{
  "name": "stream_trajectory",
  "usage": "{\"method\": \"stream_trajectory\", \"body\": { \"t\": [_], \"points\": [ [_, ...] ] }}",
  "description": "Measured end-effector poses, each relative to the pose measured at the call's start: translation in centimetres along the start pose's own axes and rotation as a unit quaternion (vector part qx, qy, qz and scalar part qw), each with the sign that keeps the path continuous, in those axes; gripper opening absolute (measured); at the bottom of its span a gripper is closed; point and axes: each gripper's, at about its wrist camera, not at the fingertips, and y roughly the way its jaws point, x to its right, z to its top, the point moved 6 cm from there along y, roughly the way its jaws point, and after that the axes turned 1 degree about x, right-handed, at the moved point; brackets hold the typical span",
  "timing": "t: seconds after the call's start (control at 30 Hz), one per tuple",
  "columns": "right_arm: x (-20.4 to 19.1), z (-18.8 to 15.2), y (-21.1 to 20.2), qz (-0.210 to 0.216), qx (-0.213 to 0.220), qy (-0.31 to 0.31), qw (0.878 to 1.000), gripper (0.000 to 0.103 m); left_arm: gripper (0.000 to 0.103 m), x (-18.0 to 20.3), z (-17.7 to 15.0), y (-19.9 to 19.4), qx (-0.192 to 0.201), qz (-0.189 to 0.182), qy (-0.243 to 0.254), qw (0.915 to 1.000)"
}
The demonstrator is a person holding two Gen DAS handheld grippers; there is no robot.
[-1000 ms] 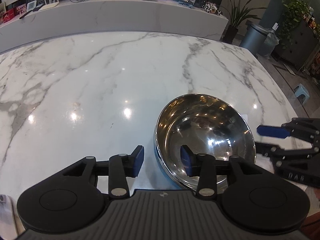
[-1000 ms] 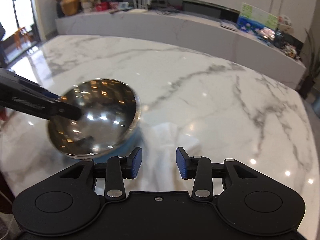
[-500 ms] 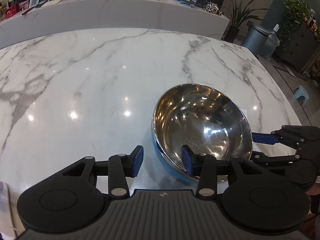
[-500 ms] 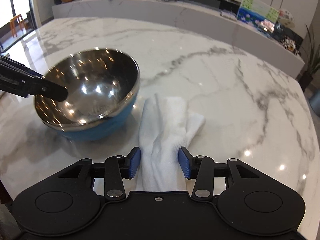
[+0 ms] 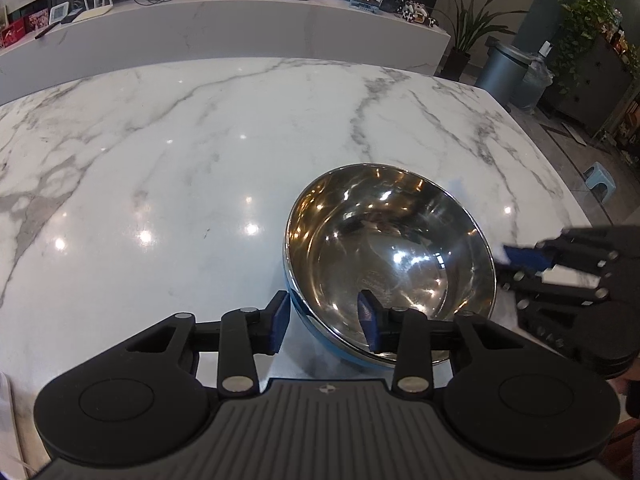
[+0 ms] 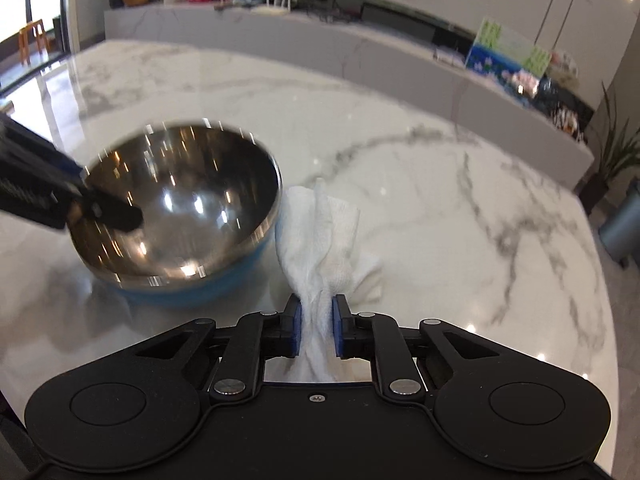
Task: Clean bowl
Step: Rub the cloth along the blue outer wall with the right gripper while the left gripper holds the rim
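Both grippers work over a glossy white marble table [image 5: 200, 168] (counter behind): the left gripper [image 5: 322, 318] gapes astride the steel-lined blue bowl's [image 5: 388, 256] rim, the right gripper [image 6: 316, 326] pinches a crumpled white cloth [image 6: 324, 236].

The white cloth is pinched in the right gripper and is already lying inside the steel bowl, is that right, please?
Not quite. The right gripper does pinch the white cloth, but the right wrist view shows the cloth on the marble table beside the bowl, outside its rim, not inside it.
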Motion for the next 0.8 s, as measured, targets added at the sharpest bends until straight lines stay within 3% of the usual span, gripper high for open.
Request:
{"method": "stream_trajectory", "body": {
  "t": [0.2,0.8],
  "points": [
    [-0.6,0.8,-0.6,0.015,0.013,-0.014,1.0,0.013,0.034,0.2,0.0,0.0,-0.001,0.002,0.001,1.0],
    [-2.1,-0.7,1.5,0.045,-0.034,-0.032,0.998,0.013,0.034,0.4,0.2,0.2,0.001,0.006,0.01,0.9999]
  ]
}}
